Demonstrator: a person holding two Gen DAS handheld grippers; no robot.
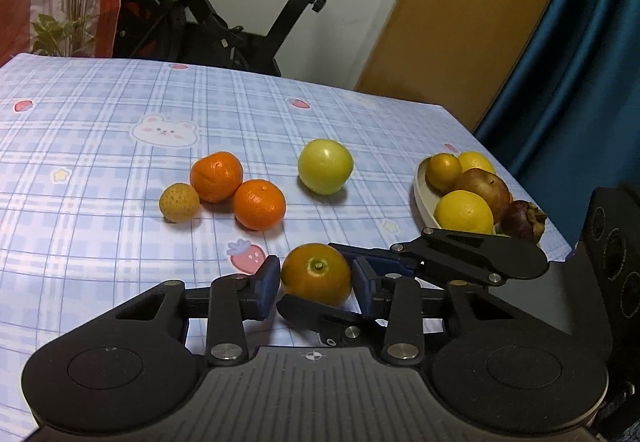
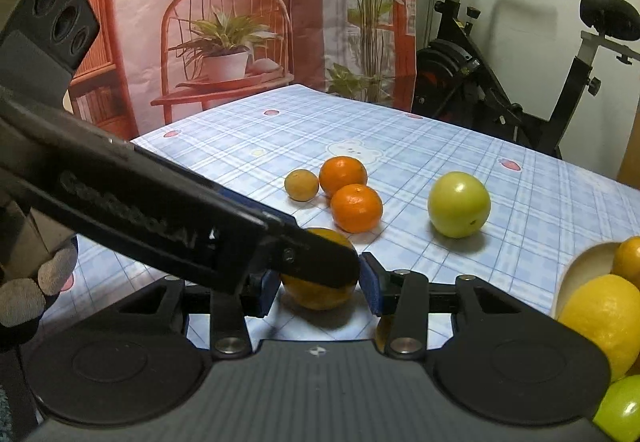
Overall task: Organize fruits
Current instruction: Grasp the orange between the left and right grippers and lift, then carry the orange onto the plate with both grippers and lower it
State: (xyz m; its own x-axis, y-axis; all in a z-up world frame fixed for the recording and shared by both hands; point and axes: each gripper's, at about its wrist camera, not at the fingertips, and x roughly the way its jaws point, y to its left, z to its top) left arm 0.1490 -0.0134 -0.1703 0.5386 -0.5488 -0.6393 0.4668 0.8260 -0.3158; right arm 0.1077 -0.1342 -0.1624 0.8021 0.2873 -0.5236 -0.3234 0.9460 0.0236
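Checked blue cloth point(image 1: 100, 113) lies under your tongs. Both the left tongs point(image 1: 316, 282) and right tongs point(image 2: 316, 288) sit nearly closed around one dark orange point(image 1: 316, 274), maybe touching it. Squeeze gently, lift straight, carry it to the bowl point(image 1: 420, 197) on the right.

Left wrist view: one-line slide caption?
Both tools bracket one dark orange round citrus fruit on the blue plaid tablecloth.

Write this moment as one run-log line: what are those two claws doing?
left gripper: shut on dark orange fruit | right gripper: shut on same fruit | fruit: on tablecloth | plate: holds other fruit
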